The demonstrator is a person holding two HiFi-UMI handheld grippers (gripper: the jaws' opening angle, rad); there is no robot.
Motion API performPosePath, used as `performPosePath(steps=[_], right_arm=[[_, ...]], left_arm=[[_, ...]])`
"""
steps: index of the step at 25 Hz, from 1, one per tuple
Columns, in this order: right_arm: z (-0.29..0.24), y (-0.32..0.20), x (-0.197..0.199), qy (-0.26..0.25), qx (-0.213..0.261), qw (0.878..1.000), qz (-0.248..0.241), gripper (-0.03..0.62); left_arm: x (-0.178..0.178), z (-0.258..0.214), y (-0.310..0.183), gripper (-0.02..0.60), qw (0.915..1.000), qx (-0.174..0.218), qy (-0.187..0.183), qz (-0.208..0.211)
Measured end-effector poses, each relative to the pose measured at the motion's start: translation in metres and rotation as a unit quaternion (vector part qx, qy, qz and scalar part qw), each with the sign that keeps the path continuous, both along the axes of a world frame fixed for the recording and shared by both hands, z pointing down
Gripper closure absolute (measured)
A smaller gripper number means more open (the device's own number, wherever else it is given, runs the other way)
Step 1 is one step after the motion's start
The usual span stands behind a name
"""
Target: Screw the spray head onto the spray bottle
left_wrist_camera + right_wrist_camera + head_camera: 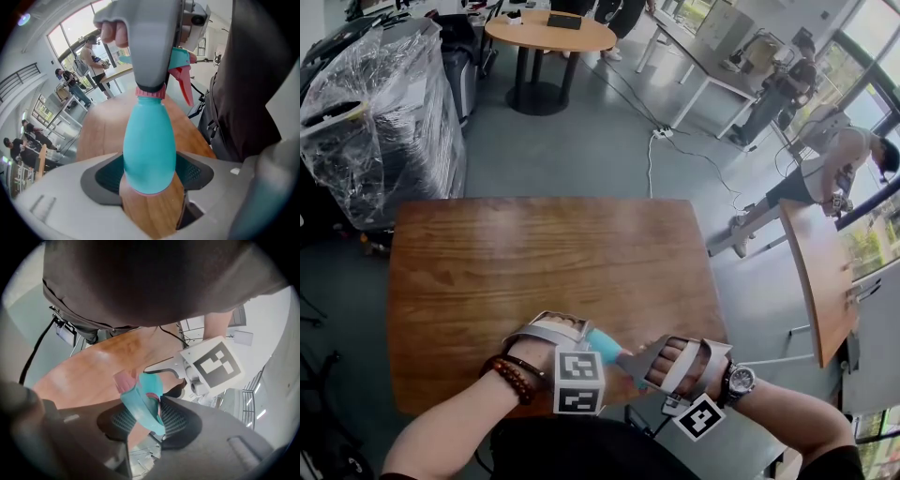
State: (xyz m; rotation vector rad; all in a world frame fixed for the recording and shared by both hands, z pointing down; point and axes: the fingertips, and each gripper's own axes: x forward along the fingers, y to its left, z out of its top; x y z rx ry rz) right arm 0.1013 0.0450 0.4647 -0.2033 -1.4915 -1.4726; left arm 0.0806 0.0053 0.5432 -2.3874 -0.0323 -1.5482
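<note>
Teal spray bottle [149, 150] is held just above the near edge of the bench [553, 262], its body clamped in the jaws of the left gripper [150, 180]. The spray head [140, 401], at the bottle's neck, is pinched by the half-closed jaws of the right gripper [149, 420]. The head is best kept square to the neck while turned, so the threads are not crossed.

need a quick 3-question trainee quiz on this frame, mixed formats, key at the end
1. True or false: the left gripper is clamped on the teal bottle.
2. The right gripper holds: A) the spray head B) a cloth C) nothing.
3. Fill in: the trigger on the spray head is ___ in colour.
Key: 1 true; 2 A; 3 pink.
</note>
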Motion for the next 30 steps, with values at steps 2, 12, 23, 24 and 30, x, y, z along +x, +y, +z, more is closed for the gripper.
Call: performPosePath(steps=[2, 12, 23, 24, 30], right_arm=[[-0.001, -0.002, 0.001, -0.008, -0.008, 1.0, 0.016, 0.474], [-0.011, -0.038, 0.002, -0.187, -0.277, 0.874, 0.352, 0.474], [-0.01, -0.067, 0.018, -0.399, -0.588, 0.296, 0.638, 0.474], [-0.011, -0.069, 0.018, -0.411, -0.606, 0.234, 0.639, 0.474], [-0.015, -0.072, 0.02, -0.432, -0.627, 0.17, 0.626, 0.47]], left_arm=[[0.001, -0.001, -0.002, 0.212, 1.0, 0.008, 0.002, -0.004], [-0.002, -0.016, -0.028, 0.218, 0.9943, 0.08, 0.044, -0.055], [-0.007, -0.029, -0.047, 0.219, 0.9723, 0.21, 0.054, -0.087], [-0.007, -0.031, -0.049, 0.219, 0.9704, 0.216, 0.06, -0.091], [-0.003, -0.033, -0.049, 0.219, 0.9708, 0.202, 0.077, -0.104]])
